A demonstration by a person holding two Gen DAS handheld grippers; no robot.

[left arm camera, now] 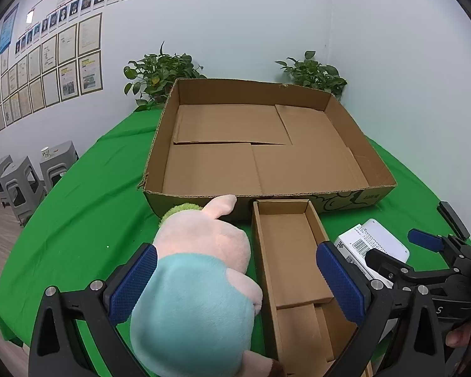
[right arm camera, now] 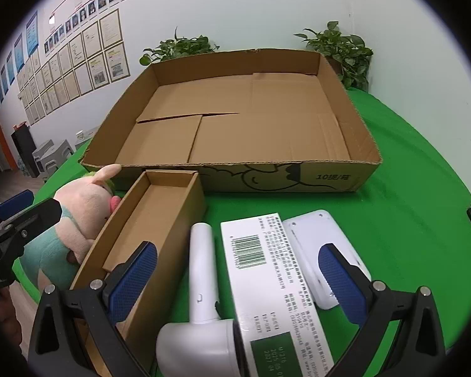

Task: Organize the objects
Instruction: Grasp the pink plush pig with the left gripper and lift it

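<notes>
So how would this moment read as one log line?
left tool: open over plush pig | right tool: open over white carton | big box: empty

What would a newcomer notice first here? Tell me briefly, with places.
The big empty cardboard tray at the back of the green table dominates. Just in front of it, a pink plush toy in a teal shirt lies left of a narrow open box. Farther right lie a white hair dryer and a barcoded carton.

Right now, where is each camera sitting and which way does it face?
Left wrist: on the left tongs, angled down over the plush pig toward the big cardboard tray; a fingertip shows bottom right.
Right wrist: on the right tongs, angled down over the barcoded box.
Shared: narrow box, tray, pig.
</notes>
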